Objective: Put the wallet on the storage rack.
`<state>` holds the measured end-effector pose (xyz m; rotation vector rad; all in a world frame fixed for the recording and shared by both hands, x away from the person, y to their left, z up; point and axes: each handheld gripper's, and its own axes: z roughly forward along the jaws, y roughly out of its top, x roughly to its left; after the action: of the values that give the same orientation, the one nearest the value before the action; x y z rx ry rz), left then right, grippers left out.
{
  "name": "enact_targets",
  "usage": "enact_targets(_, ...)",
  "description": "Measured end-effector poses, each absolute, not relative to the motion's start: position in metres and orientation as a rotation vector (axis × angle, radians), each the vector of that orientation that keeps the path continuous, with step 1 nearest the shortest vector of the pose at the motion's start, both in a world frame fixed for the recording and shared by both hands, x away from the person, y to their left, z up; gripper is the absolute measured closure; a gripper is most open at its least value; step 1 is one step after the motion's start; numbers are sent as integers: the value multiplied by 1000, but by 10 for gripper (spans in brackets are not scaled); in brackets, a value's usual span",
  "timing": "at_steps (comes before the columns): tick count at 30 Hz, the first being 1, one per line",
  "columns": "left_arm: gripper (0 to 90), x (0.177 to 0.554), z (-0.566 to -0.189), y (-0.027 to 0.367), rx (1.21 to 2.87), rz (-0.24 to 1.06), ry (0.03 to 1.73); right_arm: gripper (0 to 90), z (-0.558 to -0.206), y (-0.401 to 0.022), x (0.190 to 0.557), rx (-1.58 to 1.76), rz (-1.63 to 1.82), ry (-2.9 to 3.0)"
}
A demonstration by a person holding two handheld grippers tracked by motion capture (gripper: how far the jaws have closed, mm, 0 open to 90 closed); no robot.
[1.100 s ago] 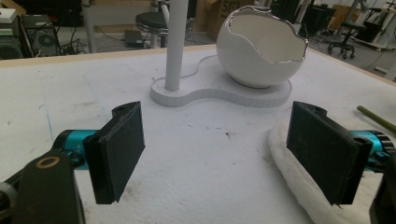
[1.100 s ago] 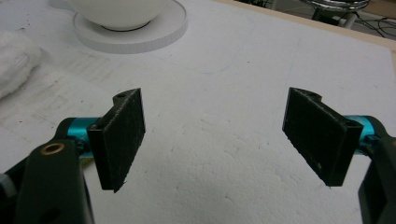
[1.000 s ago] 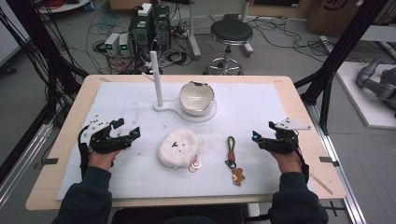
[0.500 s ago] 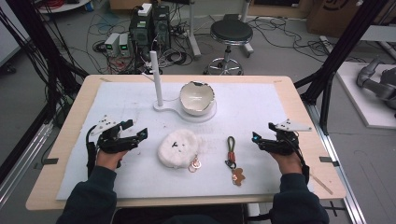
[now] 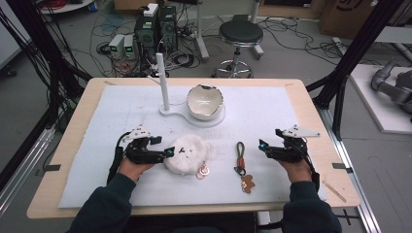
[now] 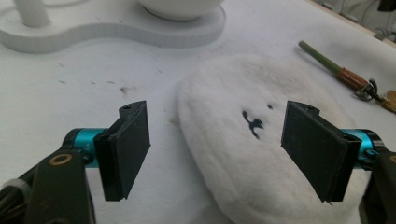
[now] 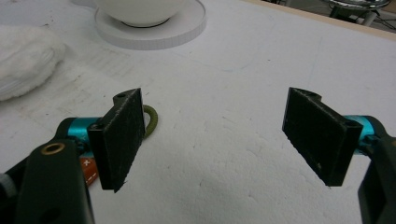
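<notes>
A white fluffy plush point(image 5: 187, 152) lies on the white mat, a small round copper charm point(image 5: 202, 171) at its front edge. My left gripper point(image 5: 169, 153) is open right at the plush's left side. In the left gripper view the plush point(image 6: 254, 140) sits between and beyond the wide-apart jaws, a small black mark on its top. A keychain point(image 5: 241, 162) with an olive strap and a brown bear charm lies to the plush's right. My right gripper point(image 5: 263, 147) is open, just right of the keychain; the olive strap loop point(image 7: 150, 121) peeks out behind its left jaw.
A white bowl point(image 5: 205, 102) rests on a white stand point(image 5: 192, 116) with an upright post point(image 5: 163, 81) at the back middle of the mat. Wooden table edges point(image 5: 320, 116) frame the mat. Bare mat lies to the back left and back right.
My left gripper has slid right across the mat up to the plush's left side. The right gripper has stayed in place.
</notes>
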<state>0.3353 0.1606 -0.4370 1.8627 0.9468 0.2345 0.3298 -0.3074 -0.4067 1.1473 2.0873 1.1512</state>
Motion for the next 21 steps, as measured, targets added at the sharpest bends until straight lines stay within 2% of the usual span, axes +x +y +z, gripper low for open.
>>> enact_targets(4,263,338,-445,151,1947,189,984,216,-408,-305,331,1141,1147,2101)
enact_targets(5,263,339,-449,147,2012,167,997,216,-409,-304,332,1140,1146,2108)
enact_targets(10,276,337,-449,145,2029,194,999,216,-409,-302,332,1135,1145,2116)
enact_targets(11,306,336,-448,143,2045,197,989,216,-409,-302,332,1137,1146,2118)
enact_targets(12,388,336,-448,143,2045,197,989,216,-409,-301,332,1134,1148,2119)
enact_targets(13,388,335,-447,142,2047,170,969,216,-409,-301,332,1134,1148,2119)
enact_targets(14,501,333,-446,140,2056,177,963,217,-409,-300,332,1129,1148,2125)
enact_targets(16,582,332,-444,140,2057,192,974,216,-409,-300,333,1126,1149,2127)
enact_targets(18,708,332,-442,144,2024,188,973,217,-409,-299,333,1126,1149,2131)
enact_targets(19,754,332,-442,144,2024,188,973,216,-409,-299,333,1118,1149,2134)
enact_targets(21,784,331,-440,145,2011,188,967,217,-409,-298,333,1120,1150,2133)
